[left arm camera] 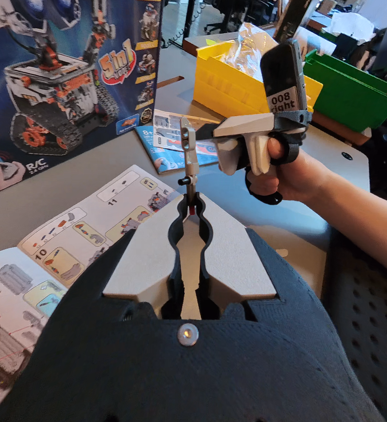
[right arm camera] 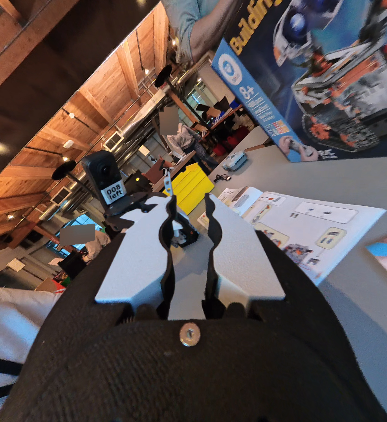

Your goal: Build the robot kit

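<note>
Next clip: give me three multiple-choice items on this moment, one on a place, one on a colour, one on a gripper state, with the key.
1. Where does the open instruction booklet lie?
A. On the grey table
B. In the yellow bin
C. On top of the toy box

2. What colour is the bin holding clear plastic bags?
A. Red
B. Yellow
C. White

3. What is the state of the left gripper?
A. Open and empty
B. Out of view
C. Shut on the grey brick assembly

Key: A, its pages lie flat on the table; B, its walls are bright yellow; C, the tips pinch the assembly's lower end.
</note>
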Tool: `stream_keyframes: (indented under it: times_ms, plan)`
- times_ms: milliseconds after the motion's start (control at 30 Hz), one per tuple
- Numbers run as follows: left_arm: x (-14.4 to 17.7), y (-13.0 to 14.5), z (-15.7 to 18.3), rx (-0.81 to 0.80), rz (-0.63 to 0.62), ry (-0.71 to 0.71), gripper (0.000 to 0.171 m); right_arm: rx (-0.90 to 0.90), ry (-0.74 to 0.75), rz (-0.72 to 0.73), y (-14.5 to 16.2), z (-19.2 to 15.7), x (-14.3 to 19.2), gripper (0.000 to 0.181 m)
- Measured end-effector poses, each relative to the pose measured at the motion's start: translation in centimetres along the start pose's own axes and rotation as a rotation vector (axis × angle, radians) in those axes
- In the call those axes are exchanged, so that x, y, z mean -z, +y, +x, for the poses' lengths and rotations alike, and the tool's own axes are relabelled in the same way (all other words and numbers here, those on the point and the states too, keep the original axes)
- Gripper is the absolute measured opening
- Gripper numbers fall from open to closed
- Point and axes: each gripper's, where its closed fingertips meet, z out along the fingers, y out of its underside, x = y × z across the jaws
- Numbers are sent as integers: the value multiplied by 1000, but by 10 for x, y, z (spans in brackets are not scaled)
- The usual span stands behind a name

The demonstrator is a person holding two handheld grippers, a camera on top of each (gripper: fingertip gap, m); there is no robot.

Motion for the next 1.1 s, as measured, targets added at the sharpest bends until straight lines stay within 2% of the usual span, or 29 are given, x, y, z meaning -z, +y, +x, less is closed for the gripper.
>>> stream_keyframes:
  times_ms: [67, 300, 500, 1100]
  plan:
    - [2, 1, -3, 21, -13, -17, 5, -5, 29, 2, -3, 10, 6, 16]
    - [-2, 14, -11, 96, -77, -43, 4, -35, 58, -6, -1, 24, 11, 8]
    - [-2, 20, -15, 147, -100, -36, 5, -30, 71, -54, 7, 28, 8, 6]
    - [-2, 24, -19, 137, -122, -61, 4, -4, 90, -124, 20, 31, 4, 3]
